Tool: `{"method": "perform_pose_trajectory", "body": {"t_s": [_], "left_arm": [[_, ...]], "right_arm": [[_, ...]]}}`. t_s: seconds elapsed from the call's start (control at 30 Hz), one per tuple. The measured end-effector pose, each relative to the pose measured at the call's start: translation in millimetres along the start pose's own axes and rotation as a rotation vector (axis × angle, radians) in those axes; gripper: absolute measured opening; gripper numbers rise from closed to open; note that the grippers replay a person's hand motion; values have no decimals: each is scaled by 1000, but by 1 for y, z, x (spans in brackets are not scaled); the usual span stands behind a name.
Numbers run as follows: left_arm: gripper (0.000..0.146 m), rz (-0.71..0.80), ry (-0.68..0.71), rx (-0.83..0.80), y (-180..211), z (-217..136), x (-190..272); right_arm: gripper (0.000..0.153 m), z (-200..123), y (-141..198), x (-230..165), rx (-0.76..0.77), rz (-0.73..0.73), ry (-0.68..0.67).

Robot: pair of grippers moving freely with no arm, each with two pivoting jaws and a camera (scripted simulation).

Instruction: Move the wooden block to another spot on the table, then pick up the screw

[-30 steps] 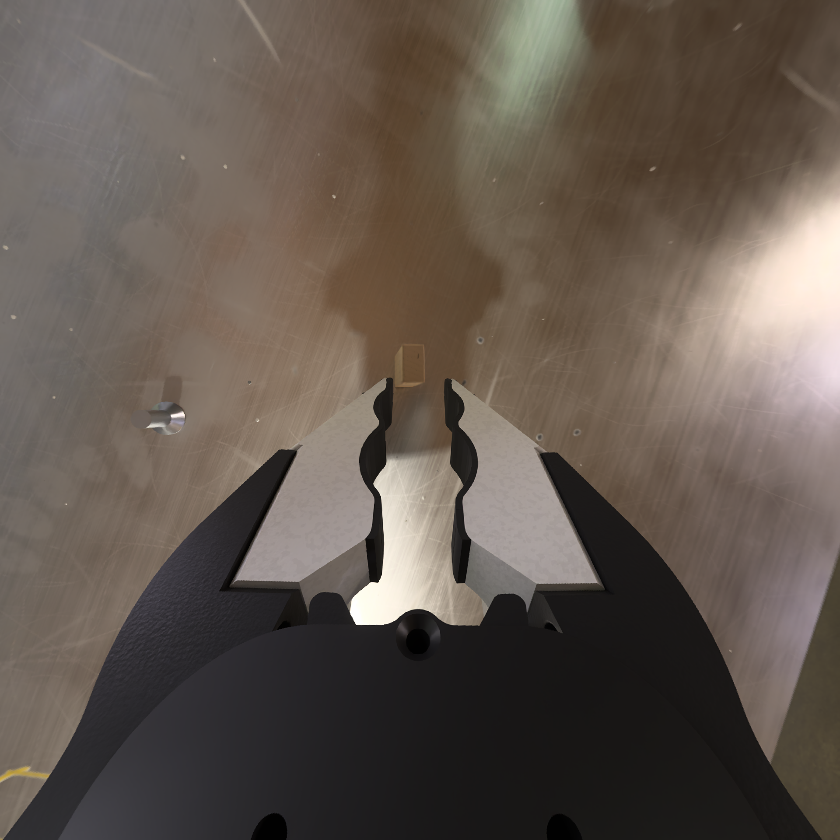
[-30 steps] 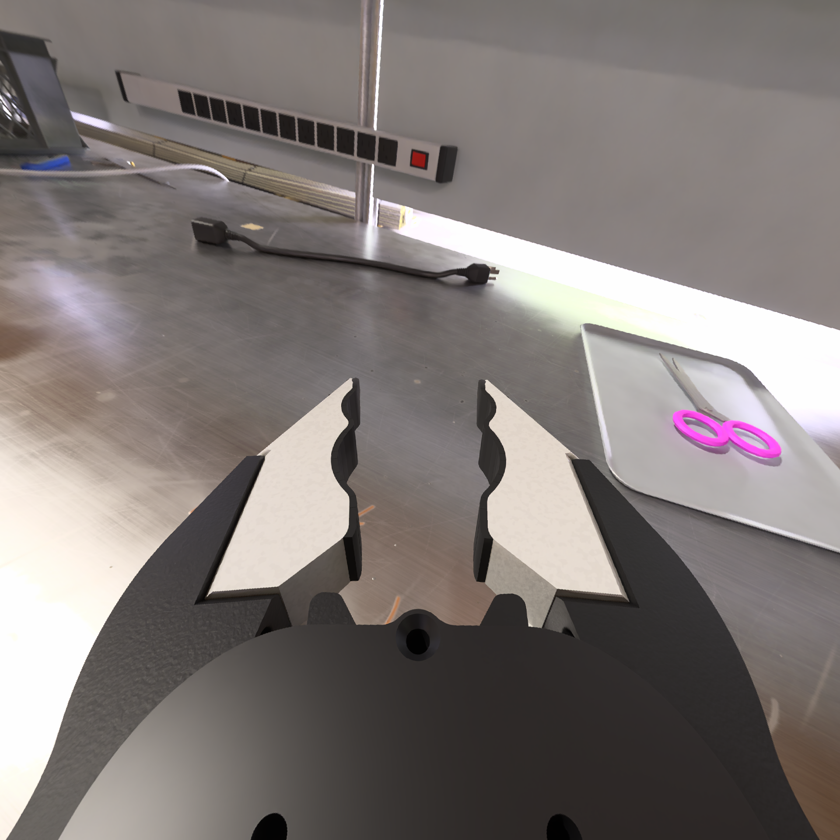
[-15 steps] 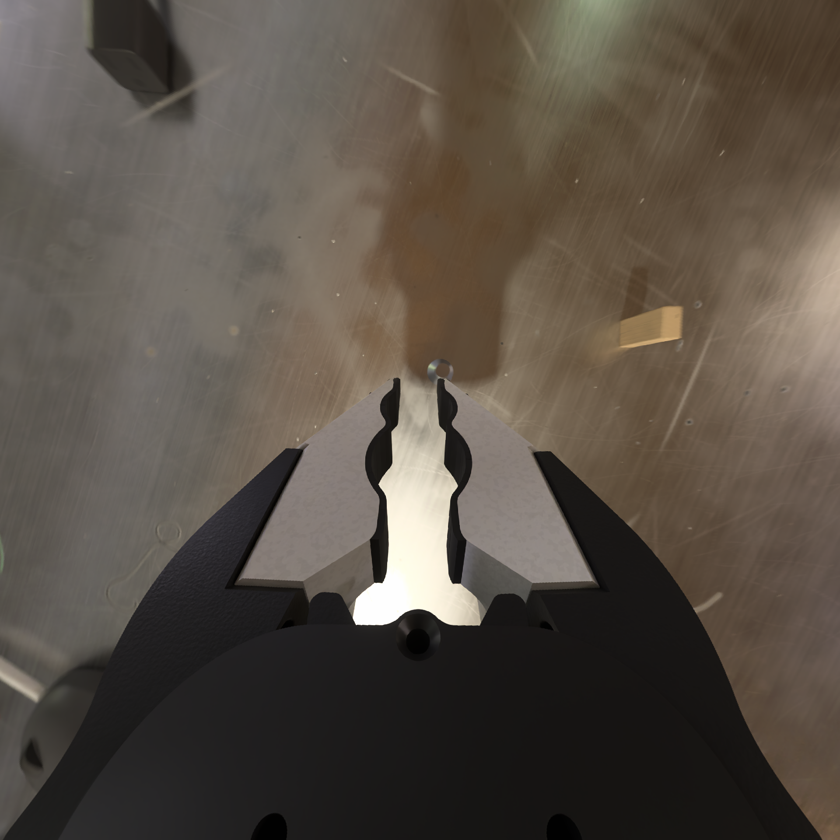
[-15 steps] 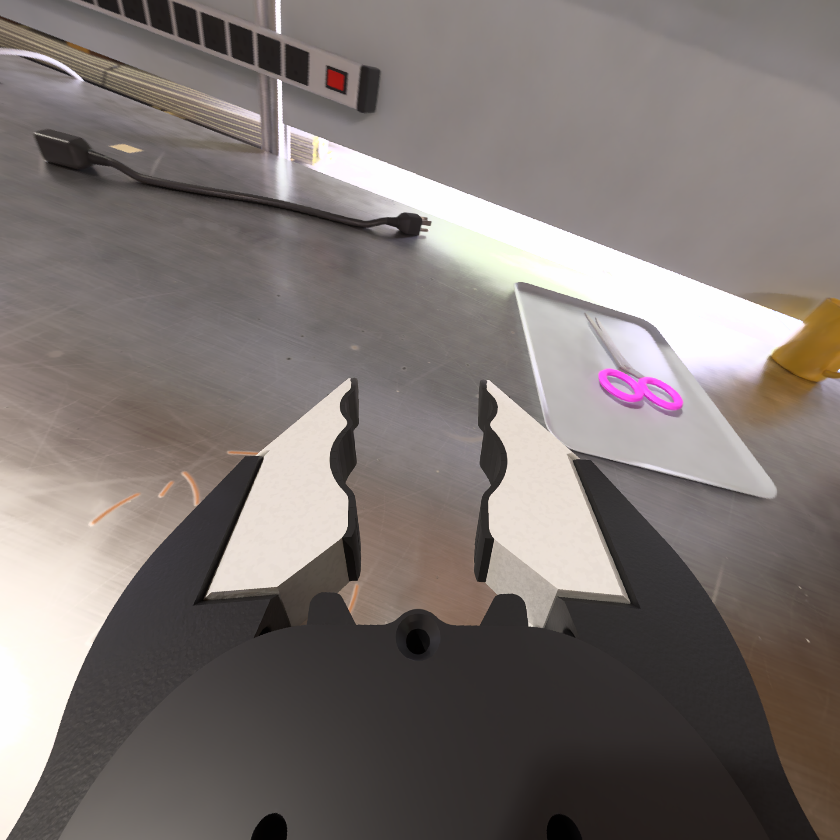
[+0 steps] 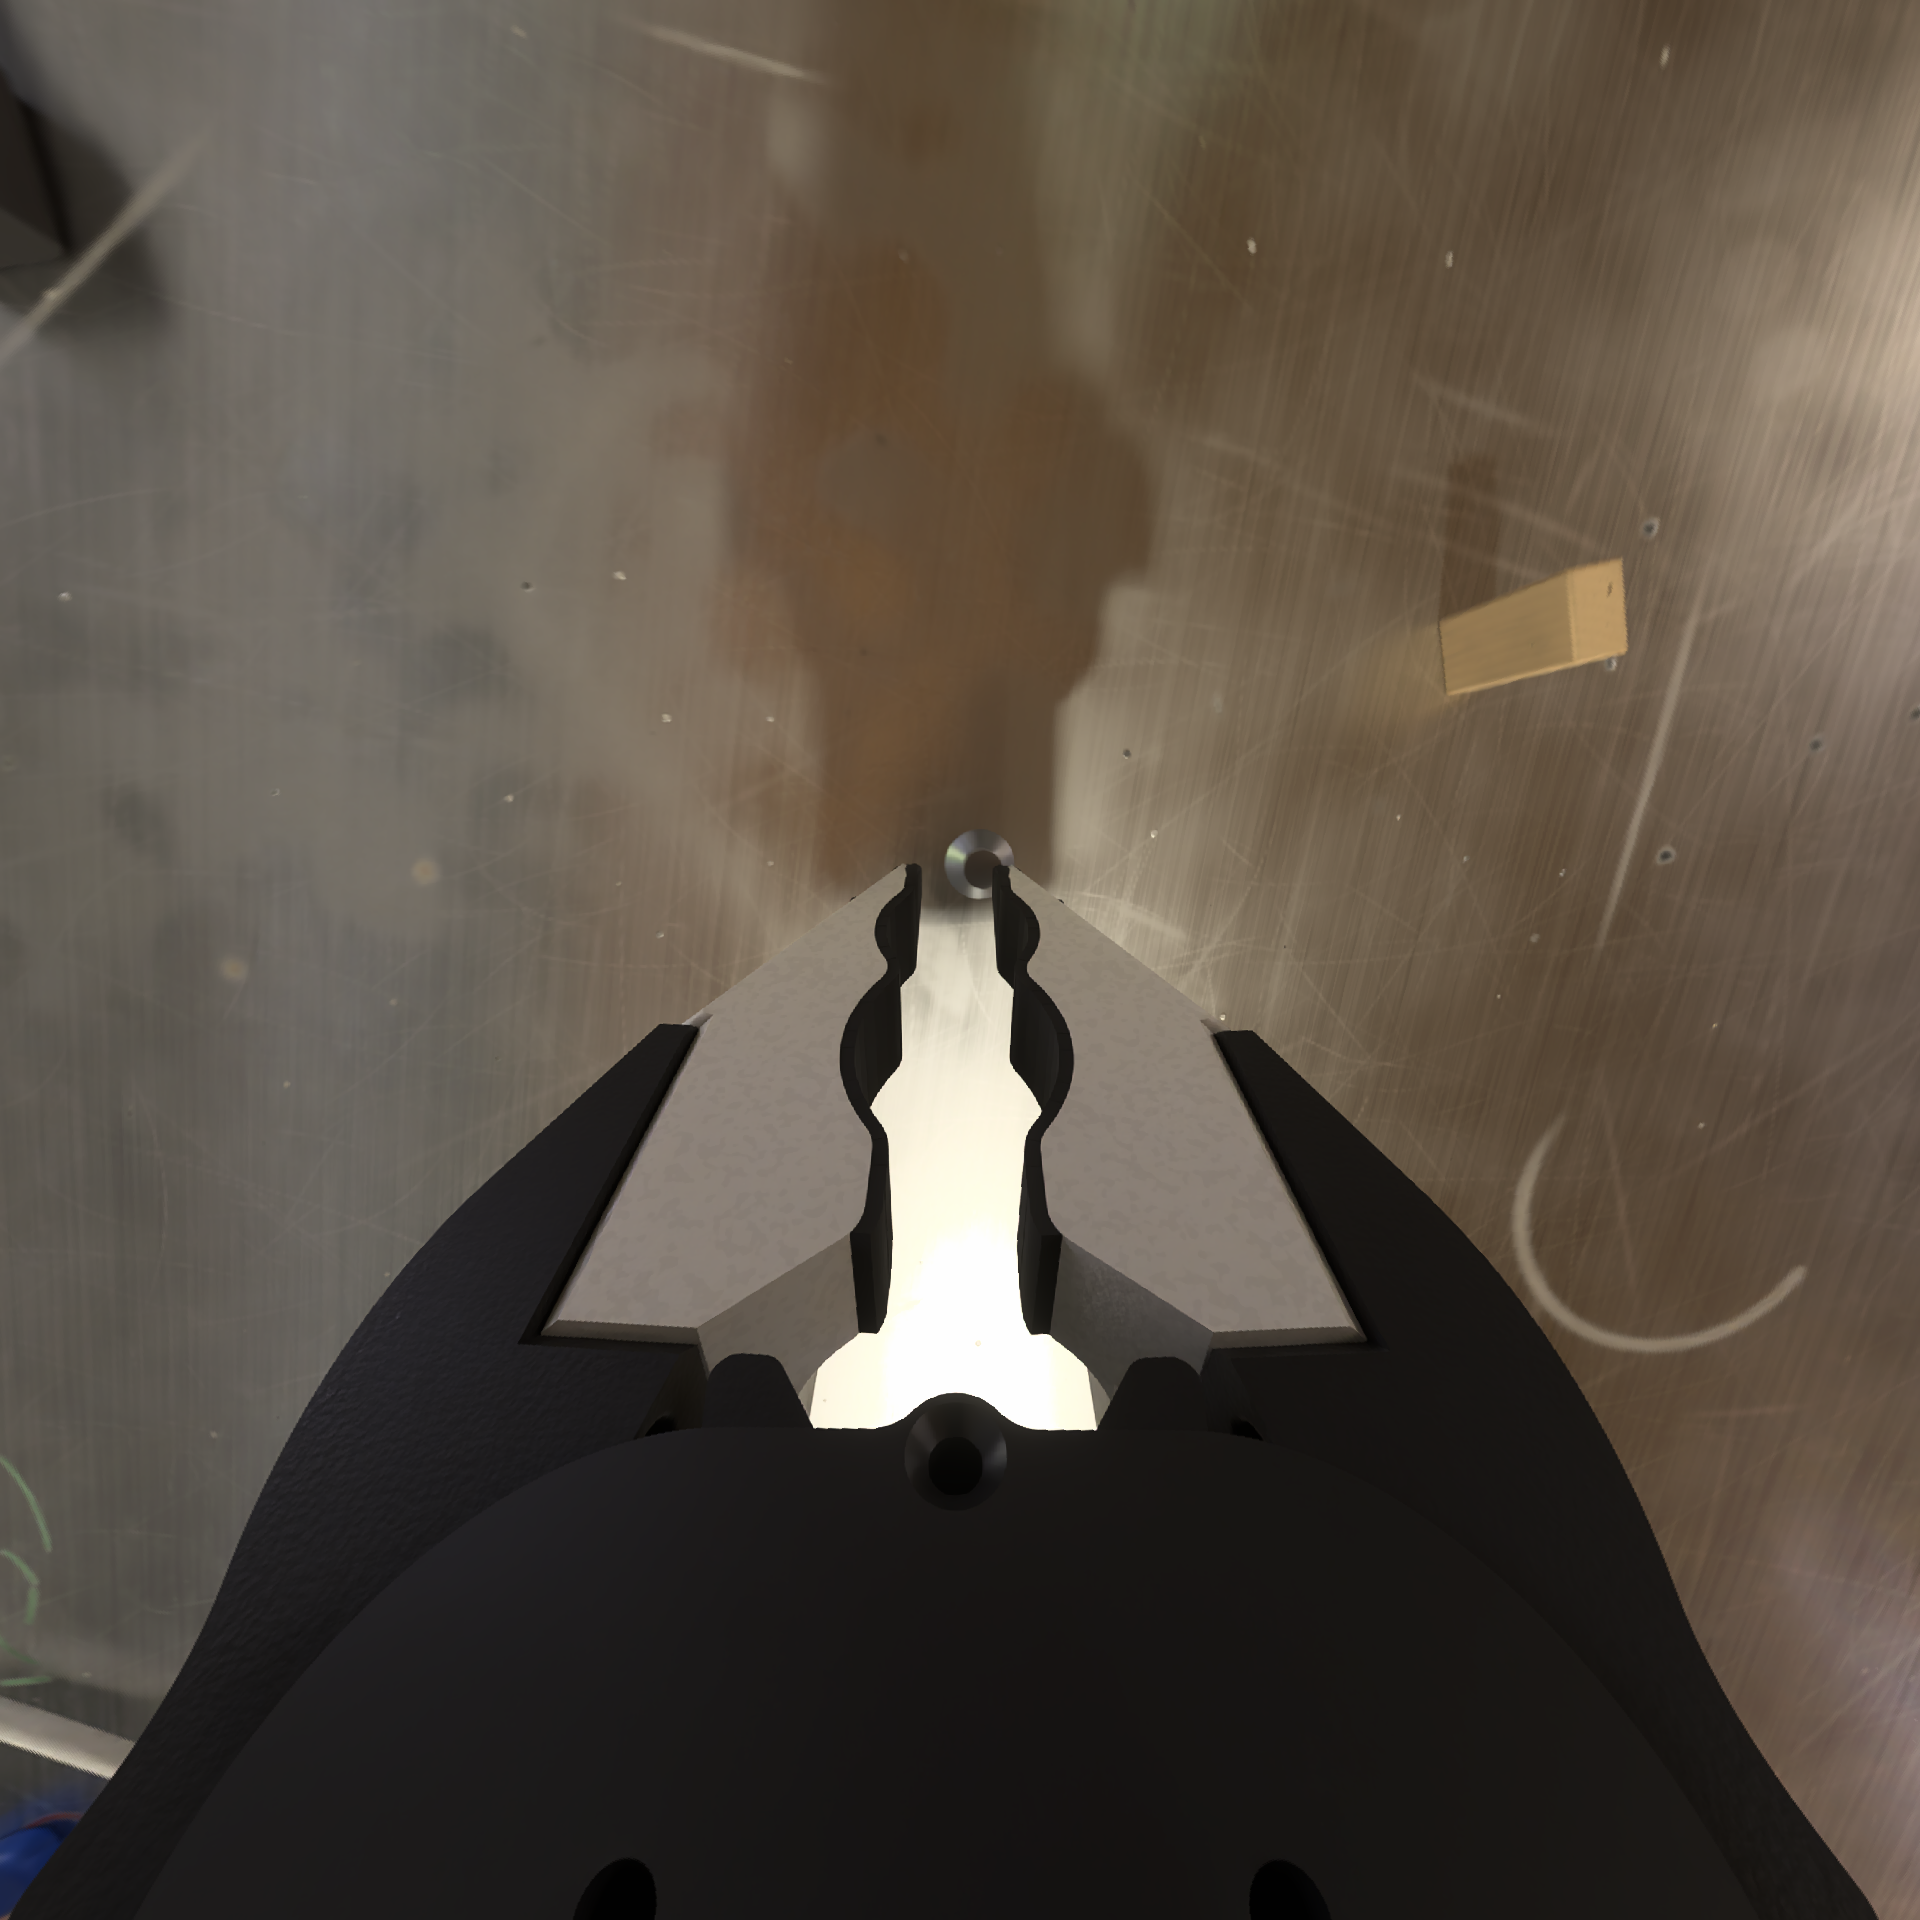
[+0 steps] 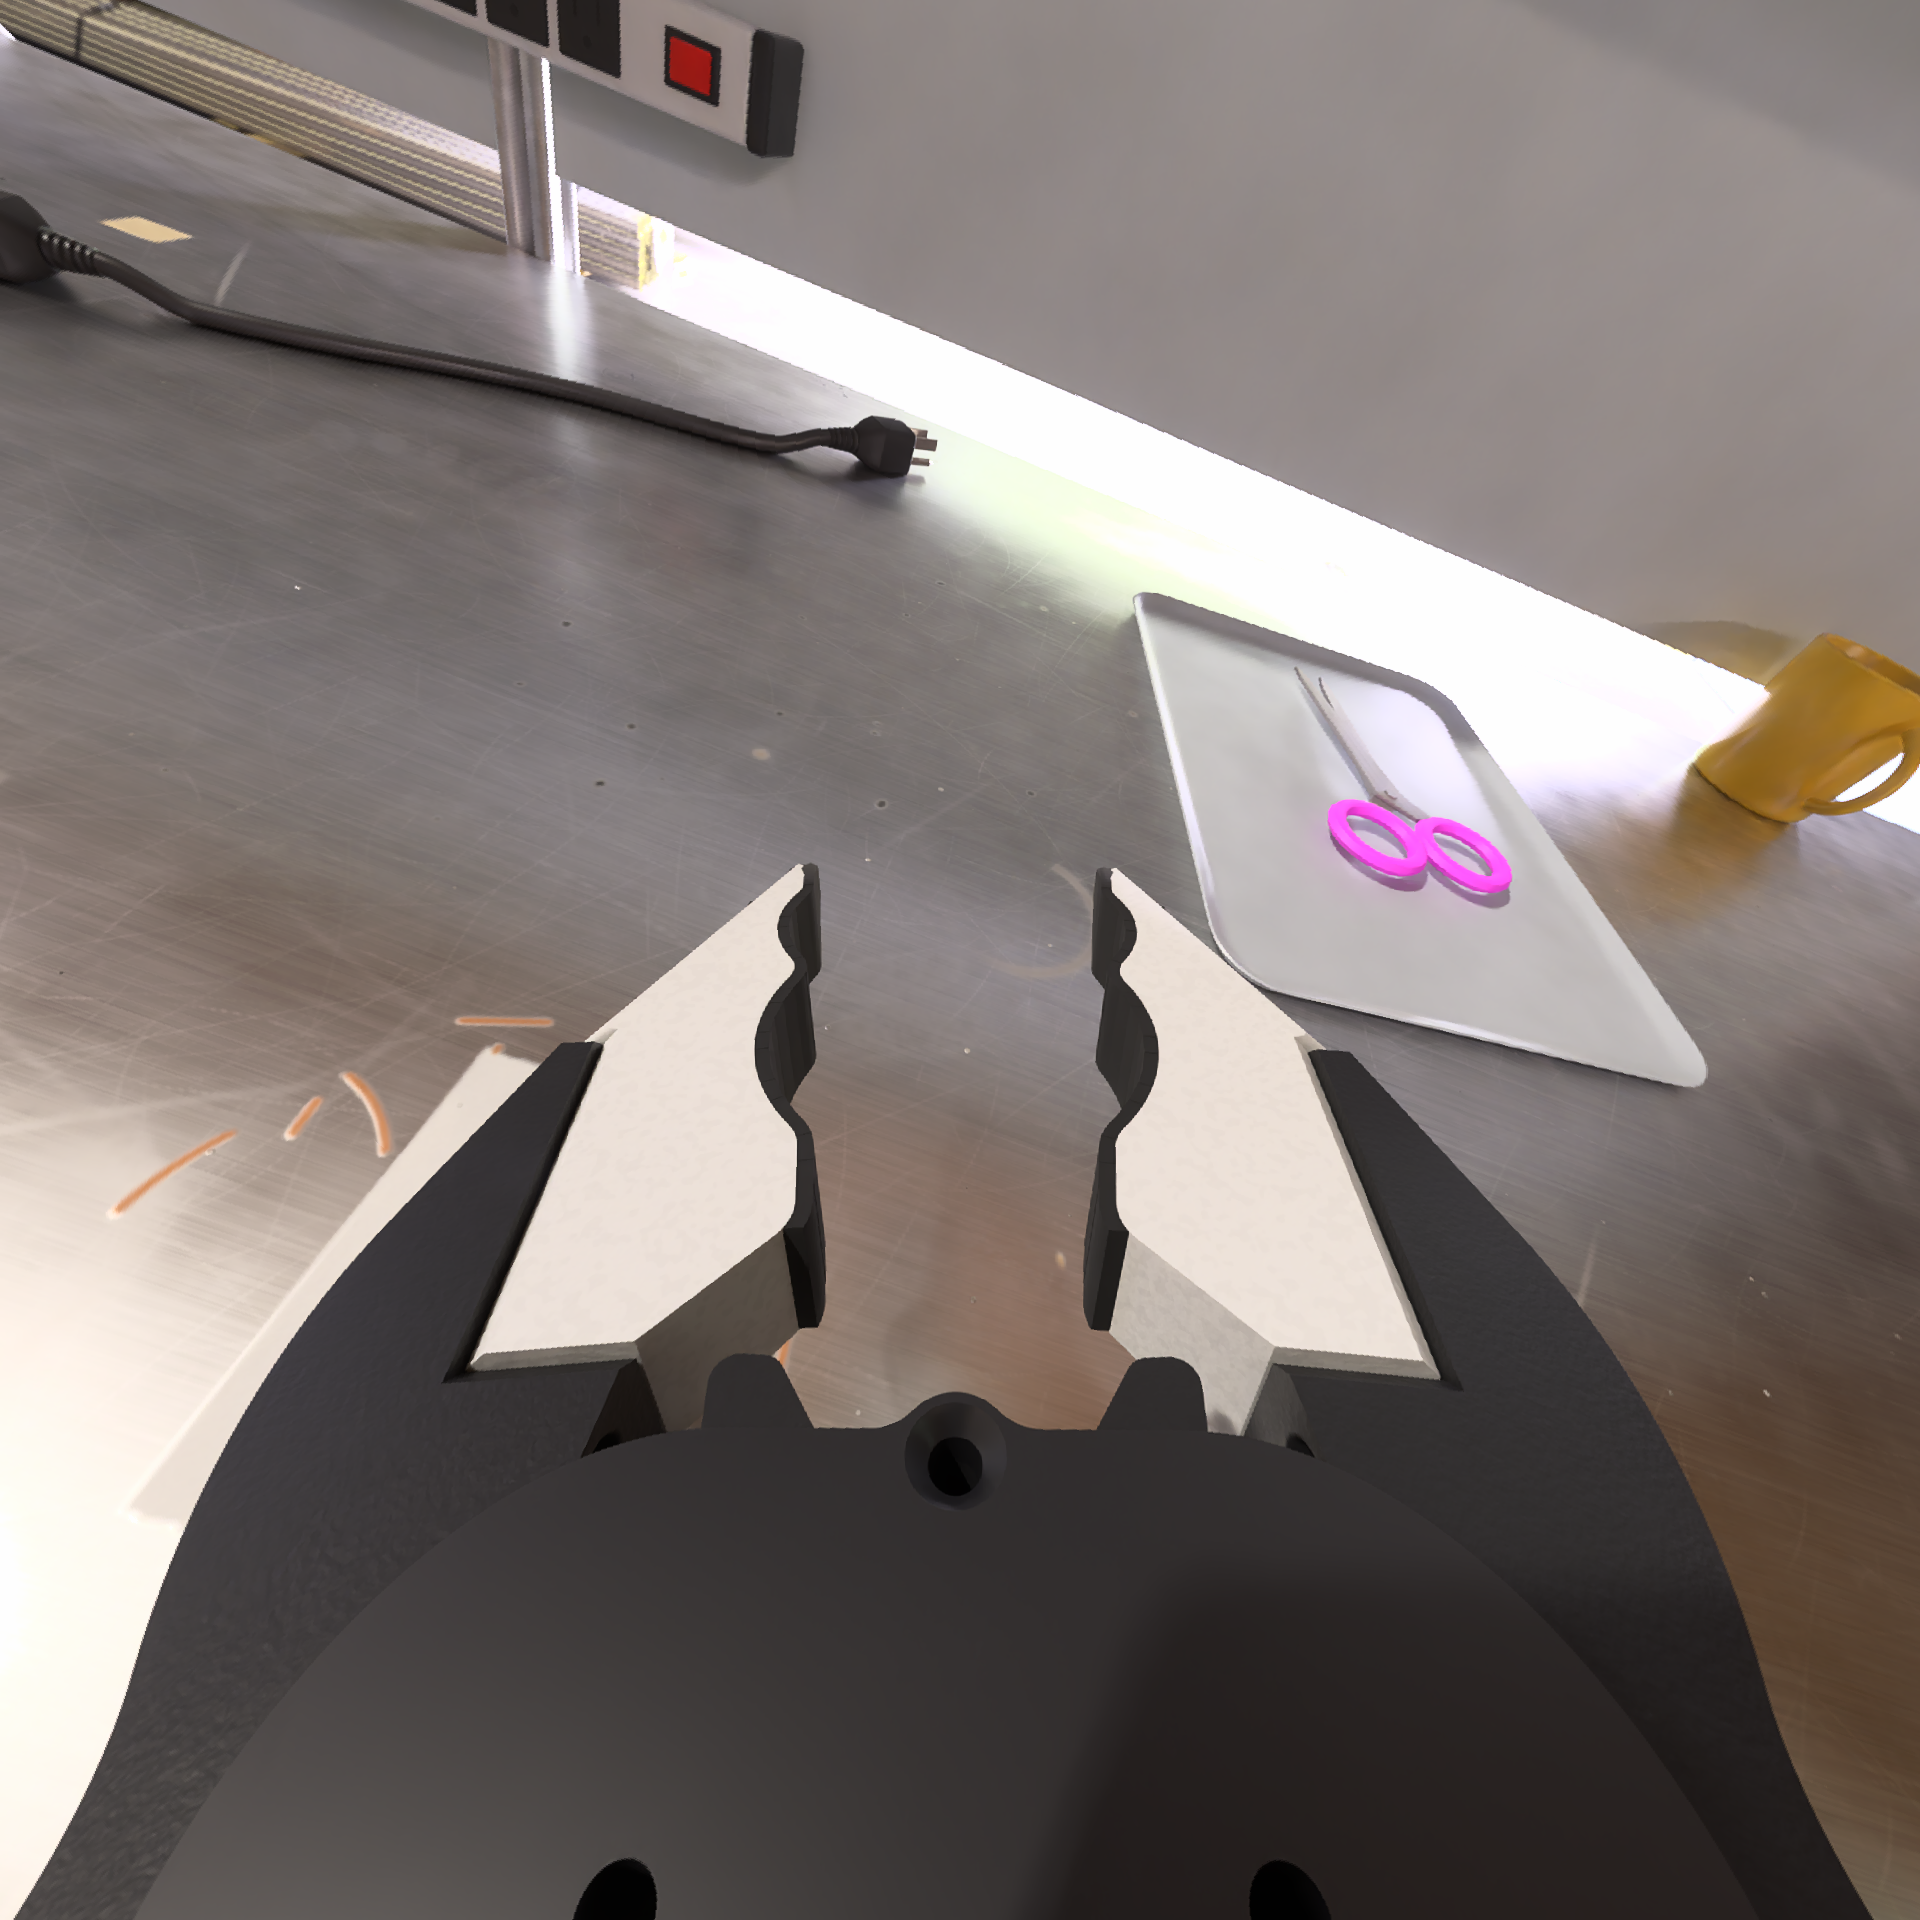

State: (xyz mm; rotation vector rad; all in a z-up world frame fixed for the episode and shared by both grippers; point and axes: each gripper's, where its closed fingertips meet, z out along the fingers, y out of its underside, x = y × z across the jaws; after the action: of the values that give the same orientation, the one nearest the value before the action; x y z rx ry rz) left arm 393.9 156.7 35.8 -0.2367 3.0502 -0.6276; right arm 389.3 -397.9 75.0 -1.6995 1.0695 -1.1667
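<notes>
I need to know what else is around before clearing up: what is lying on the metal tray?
On the tray lies one pair of scissors with pink handle rings, blades pointing toward the wall. Nothing else shows on it; whatever is beneath the scissors is hidden.

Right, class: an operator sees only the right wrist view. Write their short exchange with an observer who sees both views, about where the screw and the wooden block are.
Operator: I see a tray and scissors, but no screw. Where is it?
Observer: In the left wrist view, the screw sits at the tips of the left gripper, whose jaws are narrowly apart.
Operator: And the wooden block?
Observer: The wooden block lies on the table, off to the right of that gripper and clear of it.
</notes>
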Motion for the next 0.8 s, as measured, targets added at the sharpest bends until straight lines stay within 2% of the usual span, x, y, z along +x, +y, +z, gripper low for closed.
{"method": "perform_pose_trajectory", "body": {"t_s": [0.23, 0.3, 0.5, 0.6, 0.7, 0.8], "left_arm": [[16, 33, 38, -98, 12, 20, 4], [8, 34, 48, -91, 12, 21, 5], [8, -16, 36, -71, 17, 6, 5], [8, -66, -44, 34, 10, -31, 9], [8, -72, -75, 207, -12, -67, 39], [8, -71, -87, 301, -31, -63, 77]], "right_arm": [[52, -1, -1, 1, 16, 9, -3], [52, -1, -2, 0, 17, 9, -5], [52, -2, -2, -1, 20, 7, -15], [51, -2, -3, -1, 28, 10, -18], [51, -3, -4, -2, 37, 8, -22], [51, -4, -6, -4, 52, -2, -31]]}}
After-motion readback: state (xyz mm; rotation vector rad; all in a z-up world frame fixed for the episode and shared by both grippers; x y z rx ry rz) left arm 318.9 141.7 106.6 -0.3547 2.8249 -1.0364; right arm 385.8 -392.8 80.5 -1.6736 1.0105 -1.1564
